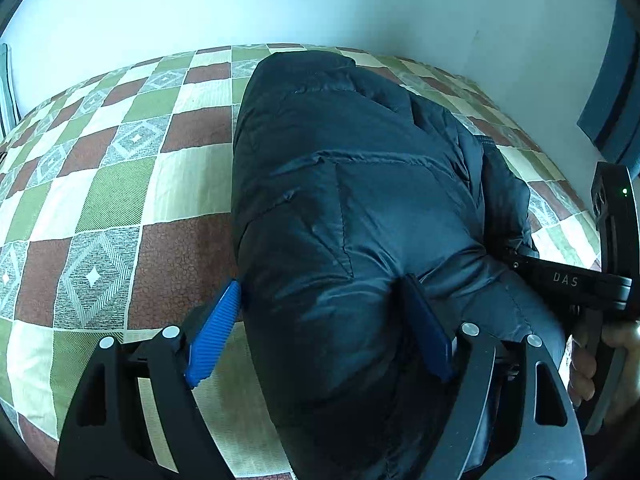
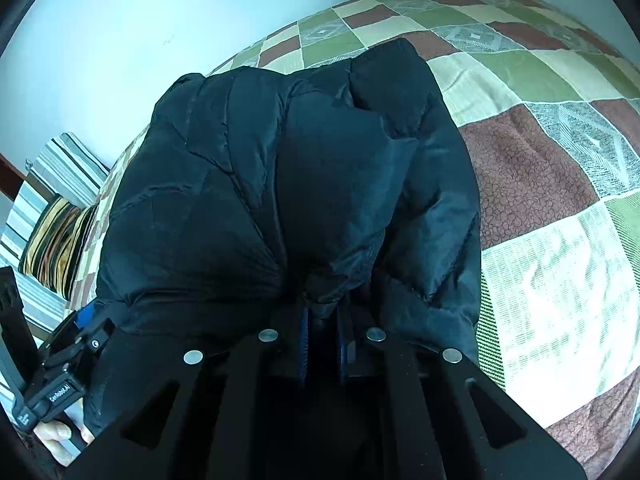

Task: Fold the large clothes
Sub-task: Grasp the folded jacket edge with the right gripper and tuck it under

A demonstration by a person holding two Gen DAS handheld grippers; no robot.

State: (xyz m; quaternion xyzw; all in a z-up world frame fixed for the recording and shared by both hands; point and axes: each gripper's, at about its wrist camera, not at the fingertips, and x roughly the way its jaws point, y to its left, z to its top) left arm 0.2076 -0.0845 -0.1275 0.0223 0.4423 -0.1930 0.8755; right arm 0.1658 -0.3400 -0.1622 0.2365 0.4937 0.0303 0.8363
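Note:
A dark navy puffer jacket (image 1: 352, 184) lies folded in a long bundle on the patchwork bedspread (image 1: 120, 168). My left gripper (image 1: 320, 292) is open wide, its blue pads (image 1: 214, 336) on either side of the bundle's near end. The right pad presses into the fabric. My right gripper (image 2: 322, 320) is shut on a pinch of the jacket (image 2: 280, 184) at its near edge. The right gripper also shows at the right edge of the left wrist view (image 1: 560, 276), held by a hand.
The bedspread (image 2: 540, 184) spreads to both sides of the jacket. A pale wall (image 1: 320, 0) runs behind the bed. Striped pillows (image 2: 56, 224) lie at the left in the right wrist view. A dark blue panel (image 1: 616, 92) stands at far right.

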